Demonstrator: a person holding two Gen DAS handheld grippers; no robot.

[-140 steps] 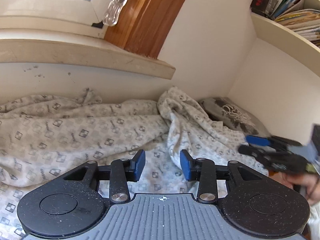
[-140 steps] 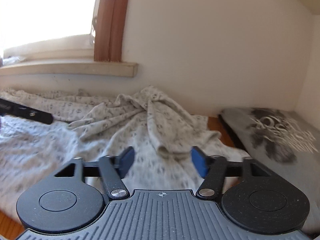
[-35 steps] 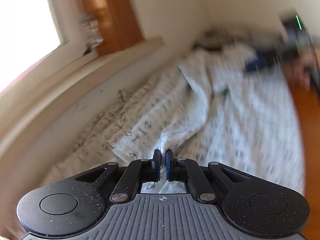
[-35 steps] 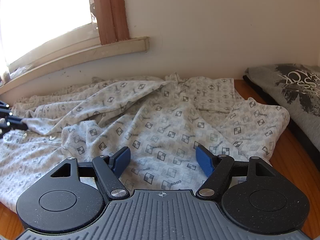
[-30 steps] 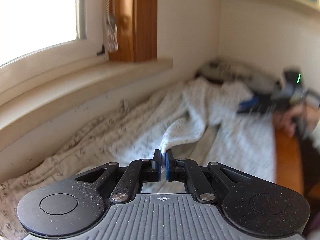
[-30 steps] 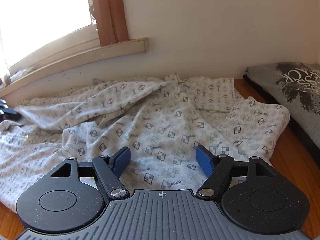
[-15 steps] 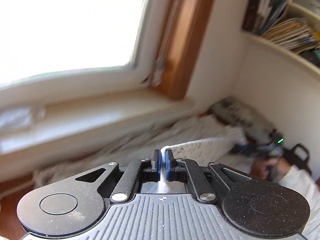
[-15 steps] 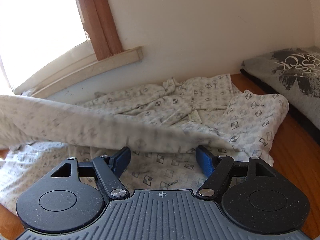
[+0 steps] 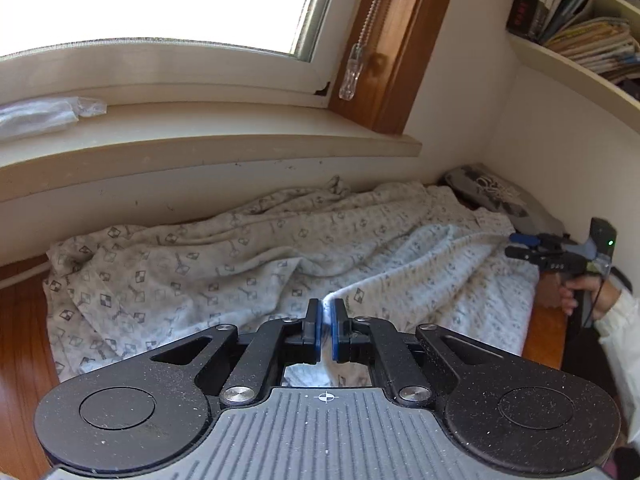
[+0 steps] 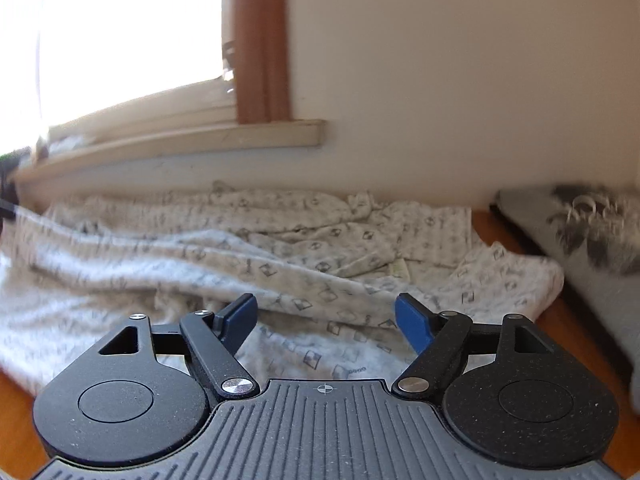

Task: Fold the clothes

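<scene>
Left wrist view: my left gripper [image 9: 326, 330] has its jaws pressed together on an edge of the patterned garment [image 9: 248, 264], a pale cloth printed with small dark squares. The pinched fold rises from the jaws and runs off toward two o'clock as a lifted ridge. The rest of the garment lies rumpled across the wooden counter [image 9: 20, 320], filling the middle of the view from nine o'clock to three o'clock and reaching the wall under the window sill [image 9: 208, 144]. At three o'clock my right gripper [image 9: 520, 245] sits at the far end of the ridge, with my right hand [image 9: 588, 292] around its handle and a white sleeve [image 9: 618, 332] below it; whether its blue pads touch the cloth I cannot tell from here. A grey printed garment [image 9: 500, 196] lies in the corner at two o'clock, just beyond the patterned one. Books [image 9: 576, 12] stand on a shelf at one o'clock.

Right wrist view: the right gripper [image 10: 326, 320] has its jaws spread wide and opening further, with a fold of the garment [image 10: 304, 276] lying between and just beyond the blue pads [image 10: 412, 322], not pressed by them. The cloth spreads from nine o'clock to two o'clock over the counter [image 10: 576, 332]. The grey printed garment [image 10: 588, 232] lies at three o'clock, blurred.
</scene>
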